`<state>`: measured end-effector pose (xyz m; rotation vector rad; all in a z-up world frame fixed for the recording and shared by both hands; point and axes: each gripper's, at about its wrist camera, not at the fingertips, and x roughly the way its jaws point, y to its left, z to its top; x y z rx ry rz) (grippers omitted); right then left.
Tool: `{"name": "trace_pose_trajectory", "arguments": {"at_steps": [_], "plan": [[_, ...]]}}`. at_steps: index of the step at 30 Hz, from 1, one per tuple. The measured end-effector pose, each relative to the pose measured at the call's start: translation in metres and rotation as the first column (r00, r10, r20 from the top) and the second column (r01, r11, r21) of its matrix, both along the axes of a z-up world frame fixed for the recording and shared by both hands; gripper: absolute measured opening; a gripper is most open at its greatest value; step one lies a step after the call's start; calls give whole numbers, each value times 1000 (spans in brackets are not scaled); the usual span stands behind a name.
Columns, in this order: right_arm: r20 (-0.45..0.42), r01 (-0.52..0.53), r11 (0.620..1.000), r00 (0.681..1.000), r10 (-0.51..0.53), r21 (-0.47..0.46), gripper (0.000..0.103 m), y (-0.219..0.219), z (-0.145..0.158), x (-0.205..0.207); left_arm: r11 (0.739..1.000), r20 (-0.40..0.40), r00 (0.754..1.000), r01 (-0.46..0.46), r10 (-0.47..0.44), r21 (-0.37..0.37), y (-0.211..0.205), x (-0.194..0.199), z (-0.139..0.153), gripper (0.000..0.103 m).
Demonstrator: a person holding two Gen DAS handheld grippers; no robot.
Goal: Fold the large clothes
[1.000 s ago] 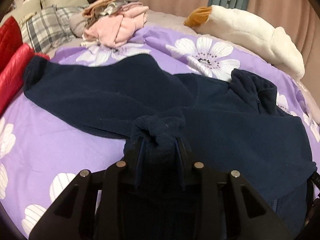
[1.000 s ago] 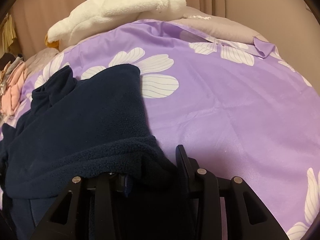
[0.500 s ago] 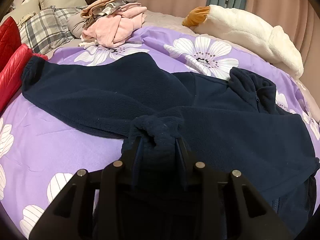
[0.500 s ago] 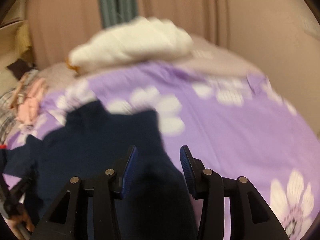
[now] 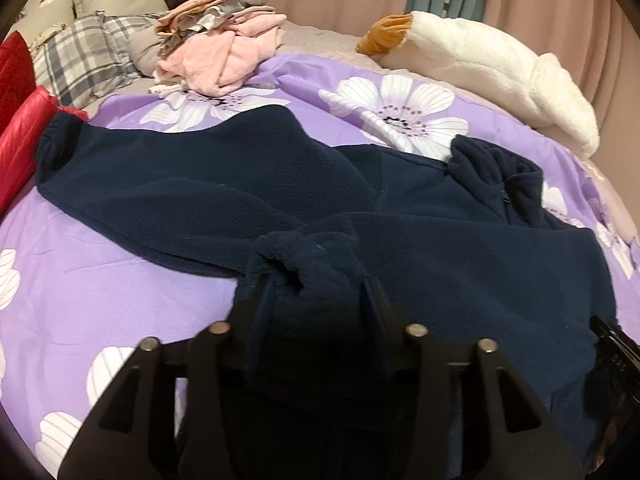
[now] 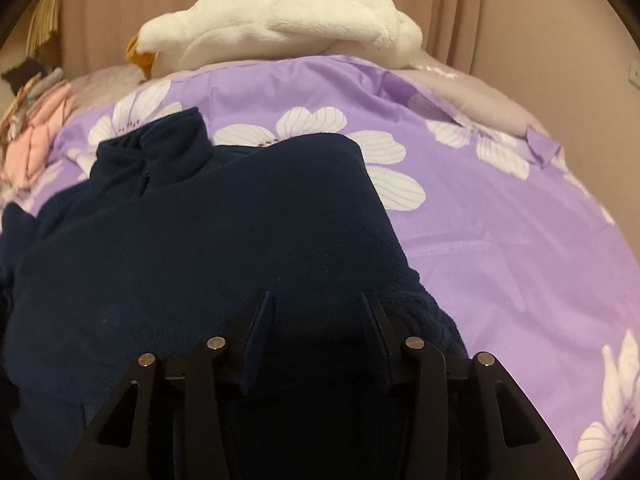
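Now my left gripper [image 5: 316, 280] is opening around the dark navy fleece jacket [image 5: 400, 216] cuff; my right gripper [image 6: 318, 300], previously gripping, hovers parted, empty.

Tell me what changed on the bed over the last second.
The left tool is opening around the bunched cuff, which still lies between its fingers. The right tool let go of the fleece hem a second ago, swung off, and now hovers open over the navy fleece jacket. The jacket's spread, the pink clothes pile and the white plush toy stayed put.
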<state>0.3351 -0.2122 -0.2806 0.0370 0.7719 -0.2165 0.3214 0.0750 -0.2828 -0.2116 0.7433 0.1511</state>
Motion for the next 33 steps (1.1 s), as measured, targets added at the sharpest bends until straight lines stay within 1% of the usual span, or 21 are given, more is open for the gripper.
{"name": "trace_pose_trajectory", "arguments": {"at_steps": [1,3,4,5,6,7,9,12,13,19,22,33], "plan": [[2,0,1000,1000,0,2,44,-2,0,0,1000,3,1000,14,-14,-9,-1,0,0,58],[3,0,1000,1000,0,6,44,-5,1,-1,999,8,999,46,-46,-20,-4,0,0,79],[2,0,1000,1000,0,5,44,-6,3,-3,999,3,999,40,-40,-9,-6,0,-1,87],[1,1,1000,1000,-1,0,44,-6,3,-3,1000,-33,999,-11,11,20,-4,3,-4,101],[-1,2,1000,1000,-2,-8,44,-4,2,-3,996,-111,990,-81,84,30,3,9,-13,103],[-3,3,1000,1000,-3,-18,44,-3,2,-4,994,-154,984,-97,89,-47,13,12,-22,103],[-4,5,1000,1000,-5,-31,44,1,2,-8,984,-96,991,-110,97,-142,25,2,-20,103],[-3,5,1000,1000,-5,-31,44,1,2,-8,967,-52,994,-106,96,-231,36,-7,-23,103],[-2,4,1000,1000,-4,-27,44,1,2,-8,964,-45,994,-105,97,-245,37,-8,-23,103],[-6,6,999,1000,-6,-41,45,2,1,-5,970,-58,994,-107,97,-218,30,-3,-22,103],[-8,8,998,1000,-8,-56,45,4,1,-4,970,-58,994,-106,96,-220,33,-2,-19,103],[-10,8,998,1000,-9,-64,45,4,1,-4,970,-57,994,-106,95,-221,33,-4,-20,103]]}}
